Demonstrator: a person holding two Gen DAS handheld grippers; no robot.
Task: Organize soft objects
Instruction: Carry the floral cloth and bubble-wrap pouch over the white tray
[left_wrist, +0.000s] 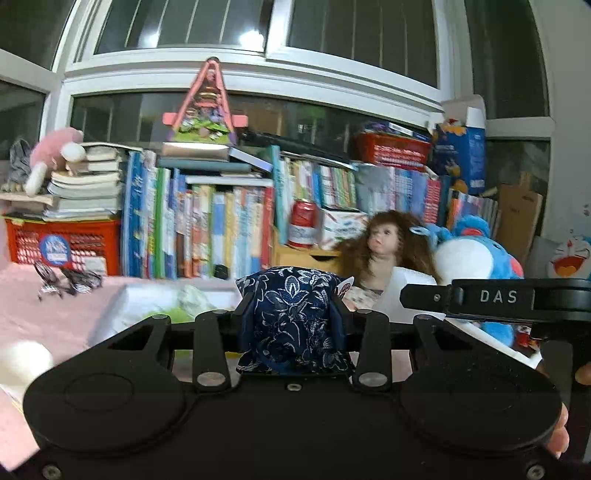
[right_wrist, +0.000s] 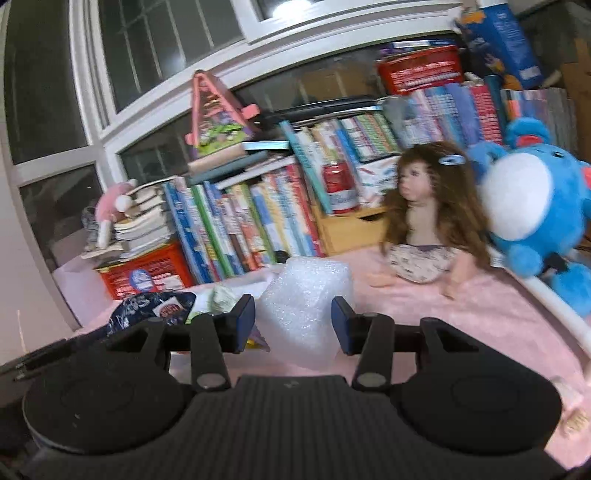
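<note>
Soft items gripped over a pink cloth, both grippers aimed slightly downward.
The left gripper is clamped on a dark blue floral pouch, raised above the pink cloth; the right gripper is held with its 2 fingers against a bubble-wrap bundle, near the doll.

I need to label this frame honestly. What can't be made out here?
- Left wrist view: the lower part of the blue floral pouch is hidden by the left gripper.
- Right wrist view: whether the fingers touch the bubble wrap is unclear.
- Book titles: blurred in both views.
</note>
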